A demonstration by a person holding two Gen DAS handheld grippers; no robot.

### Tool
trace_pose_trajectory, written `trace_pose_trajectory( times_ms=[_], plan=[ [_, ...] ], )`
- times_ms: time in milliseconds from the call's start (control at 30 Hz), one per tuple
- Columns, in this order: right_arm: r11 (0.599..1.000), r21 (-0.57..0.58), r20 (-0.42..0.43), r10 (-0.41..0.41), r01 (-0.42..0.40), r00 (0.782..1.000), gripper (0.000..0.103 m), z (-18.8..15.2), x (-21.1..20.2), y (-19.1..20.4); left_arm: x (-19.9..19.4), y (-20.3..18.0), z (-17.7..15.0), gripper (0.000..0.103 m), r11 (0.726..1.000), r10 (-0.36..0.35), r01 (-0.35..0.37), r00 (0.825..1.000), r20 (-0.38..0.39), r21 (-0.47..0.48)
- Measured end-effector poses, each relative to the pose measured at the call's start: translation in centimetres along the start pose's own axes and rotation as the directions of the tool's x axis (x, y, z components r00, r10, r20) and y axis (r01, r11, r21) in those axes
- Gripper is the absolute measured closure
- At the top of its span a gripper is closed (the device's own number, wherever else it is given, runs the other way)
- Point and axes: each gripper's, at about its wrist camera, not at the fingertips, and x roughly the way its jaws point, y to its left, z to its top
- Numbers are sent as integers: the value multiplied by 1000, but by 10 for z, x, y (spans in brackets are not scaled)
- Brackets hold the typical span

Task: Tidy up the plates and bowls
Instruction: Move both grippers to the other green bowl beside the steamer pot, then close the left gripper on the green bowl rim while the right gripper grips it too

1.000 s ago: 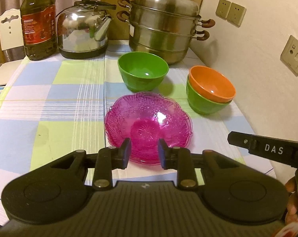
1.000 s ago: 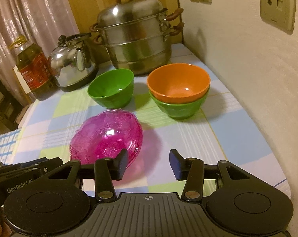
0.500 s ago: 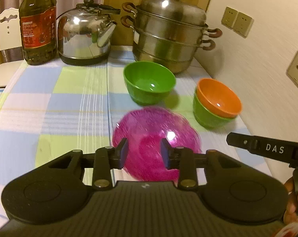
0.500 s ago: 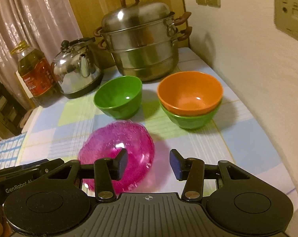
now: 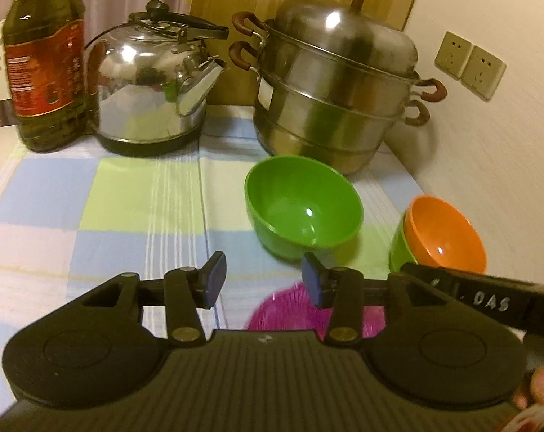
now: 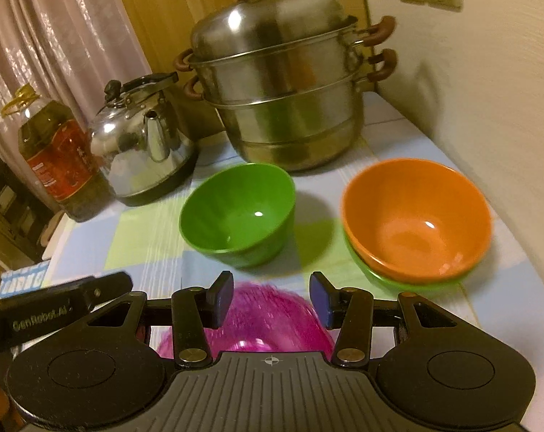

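1. The pink glass bowl (image 6: 268,324) lies on the bench (image 5: 92,216) right under both claws, mostly hidden beneath their bodies; only its blurred far edge shows.
2. The left claw (image 5: 261,279) has just been spreading its jaws; they stand partly apart with nothing between them, the pink bowl just below and to the right of the gap.
3. The right claw (image 6: 270,298) is partly open too and grips nothing; the pink bowl's rim shows through its gap, lower down on the bench.
4. Just beyond the claws stands a single green bowl (image 6: 237,216), upright and empty.
5. To the right of it, near the wall, an orange bowl (image 6: 416,216) sits nested in a second green bowl (image 6: 409,282).
6. Farther back, a tiered steel steamer pot (image 6: 282,86) with its lid on stands behind the bowls.
7. Left of the pot is a shiny kettle (image 5: 146,82), and left of that a bottle of oil (image 5: 45,68).
8. The bench wears a checked cloth of blue, green and white squares.
9. Wall sockets (image 5: 468,64) show on the wall at the right, beyond the pot.
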Motion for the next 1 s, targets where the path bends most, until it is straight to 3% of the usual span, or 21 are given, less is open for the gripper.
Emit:
trace_pose_trajectory(
  times_ms=[333,600,1000],
  plan=[
    [999,51,39,2,-4,999,56,21,56,-1,53,17,22,61,999,-25,26,999,39,-39],
    [998,31,9,-49,48,999,56,25,92,4,88,19,30,61,999,-22,22,1000,12,-23],
    [997,-12,4,-78,78,997,56,32,112,4,115,21,24,62,999,-26,25,1000,-16,-23]
  ],
)
